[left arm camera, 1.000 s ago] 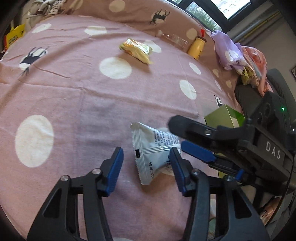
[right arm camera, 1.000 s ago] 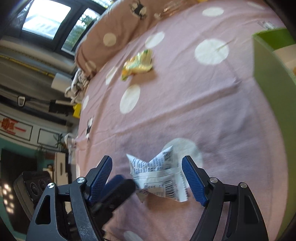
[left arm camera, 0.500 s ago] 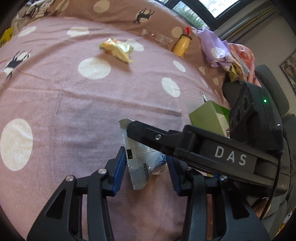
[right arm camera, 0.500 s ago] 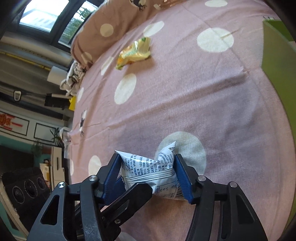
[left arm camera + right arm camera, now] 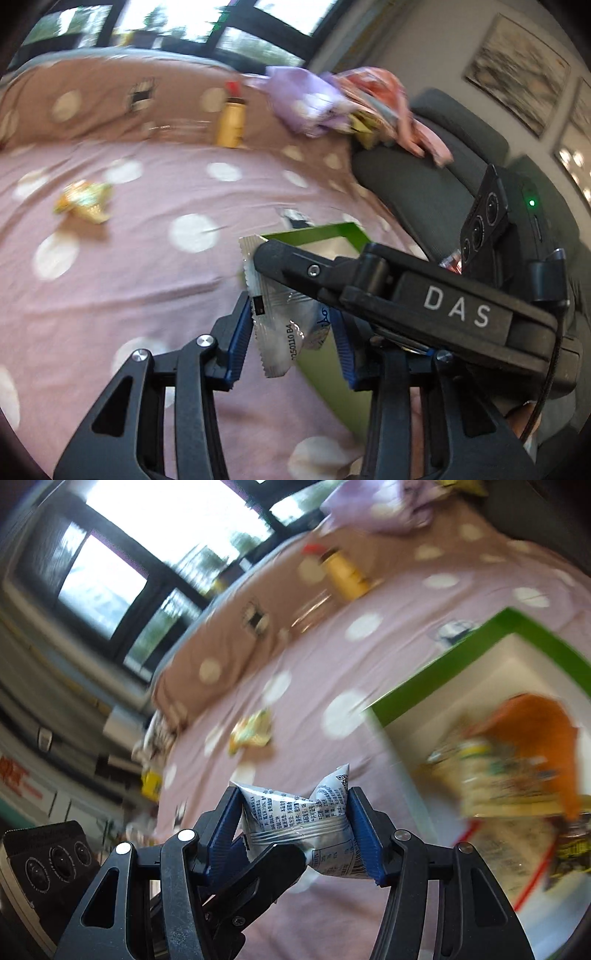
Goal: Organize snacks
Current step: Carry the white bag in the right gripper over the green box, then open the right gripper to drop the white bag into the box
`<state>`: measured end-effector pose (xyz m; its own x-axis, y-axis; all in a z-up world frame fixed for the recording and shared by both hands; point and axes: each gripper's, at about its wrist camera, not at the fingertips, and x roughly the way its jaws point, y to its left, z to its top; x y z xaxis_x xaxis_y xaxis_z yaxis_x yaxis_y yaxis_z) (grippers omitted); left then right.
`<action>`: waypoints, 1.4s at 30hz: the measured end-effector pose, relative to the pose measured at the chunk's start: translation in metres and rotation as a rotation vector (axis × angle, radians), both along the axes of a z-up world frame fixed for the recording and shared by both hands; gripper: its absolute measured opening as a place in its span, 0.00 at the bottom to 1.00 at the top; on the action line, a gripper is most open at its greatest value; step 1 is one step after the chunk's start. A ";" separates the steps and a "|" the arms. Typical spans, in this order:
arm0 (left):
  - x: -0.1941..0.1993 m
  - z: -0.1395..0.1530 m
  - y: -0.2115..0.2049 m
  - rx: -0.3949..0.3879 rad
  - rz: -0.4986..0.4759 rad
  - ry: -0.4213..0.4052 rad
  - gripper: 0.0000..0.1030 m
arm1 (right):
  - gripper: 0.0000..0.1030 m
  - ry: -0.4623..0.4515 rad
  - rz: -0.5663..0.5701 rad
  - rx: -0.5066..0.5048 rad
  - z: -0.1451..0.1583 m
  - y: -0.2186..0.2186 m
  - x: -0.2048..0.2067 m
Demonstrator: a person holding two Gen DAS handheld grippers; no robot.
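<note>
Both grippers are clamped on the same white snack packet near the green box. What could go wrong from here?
1. The left gripper and right gripper both squeeze one white packet, already crumpled; pulling apart may tear or burst it.
2. The fingers cross closely and may collide or jam.
3. The green box already holds snacks; a late release might drop the packet onto the pink bedspread instead.

Motion blur smears the crumpled yellow foil snack packet (image 5: 83, 202) and yellow red-capped bottle (image 5: 231, 120); packets inside the green-rimmed cardboard box (image 5: 439, 672) are unreadable, cut off at right.
</note>
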<state>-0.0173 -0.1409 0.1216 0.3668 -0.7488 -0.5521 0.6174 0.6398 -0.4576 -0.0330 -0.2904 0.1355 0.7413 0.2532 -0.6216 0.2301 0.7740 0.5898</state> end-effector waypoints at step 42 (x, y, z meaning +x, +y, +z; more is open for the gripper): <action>0.006 -0.006 -0.045 0.151 -0.022 -0.021 0.58 | 0.58 0.004 -0.405 -0.101 -0.004 -0.067 -0.037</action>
<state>-0.0118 -0.1857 0.1153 0.3644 -0.6657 -0.6512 0.6404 0.6868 -0.3437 -0.0699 -0.3574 0.1316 0.7659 -0.1207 -0.6315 0.5303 0.6740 0.5143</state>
